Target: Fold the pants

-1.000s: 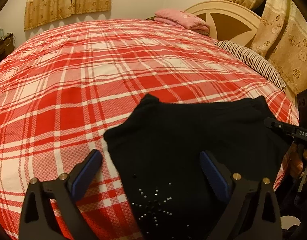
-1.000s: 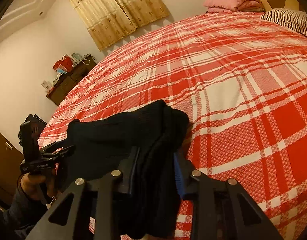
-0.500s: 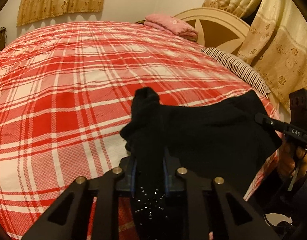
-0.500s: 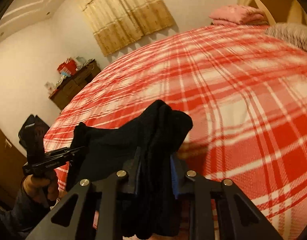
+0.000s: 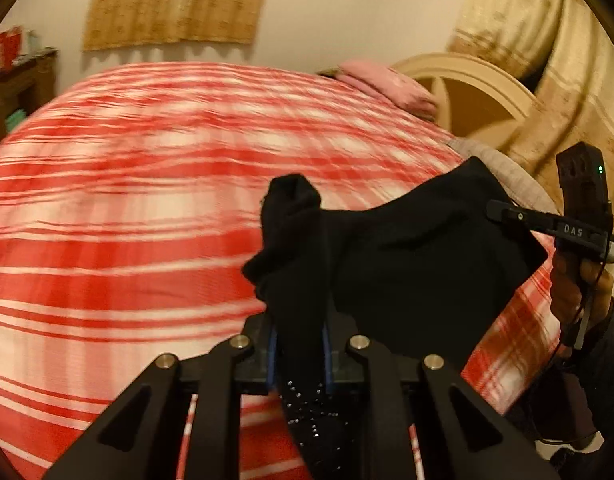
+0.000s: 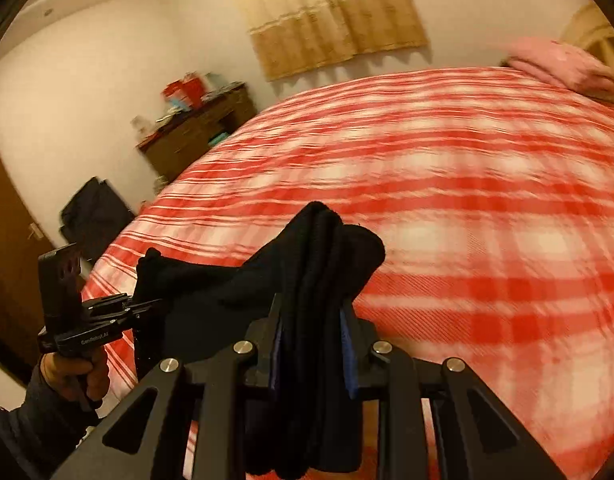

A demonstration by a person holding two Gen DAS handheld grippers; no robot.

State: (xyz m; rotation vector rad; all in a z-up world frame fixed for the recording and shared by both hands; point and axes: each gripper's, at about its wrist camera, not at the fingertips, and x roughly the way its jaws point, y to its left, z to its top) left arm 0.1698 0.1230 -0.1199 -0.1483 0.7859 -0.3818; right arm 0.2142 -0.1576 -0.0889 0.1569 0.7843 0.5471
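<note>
The pants are soft, dull black cloth with tiny shiny studs near the bottom. The bed cover is red and white checked cloth. The left gripper looks like dull black plastic with shiny metal screws, and the far cabinet is brown wood.

On my right gripper, beside the black pants, I read "DAS". My left gripper carries "GenRobot.AI" along its side plate.

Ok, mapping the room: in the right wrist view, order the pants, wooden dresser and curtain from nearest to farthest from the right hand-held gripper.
1. Black pants, clamped in the right hand-held gripper.
2. Wooden dresser, off to the left past the bed's edge.
3. Curtain, on the back wall, upper centre.
</note>
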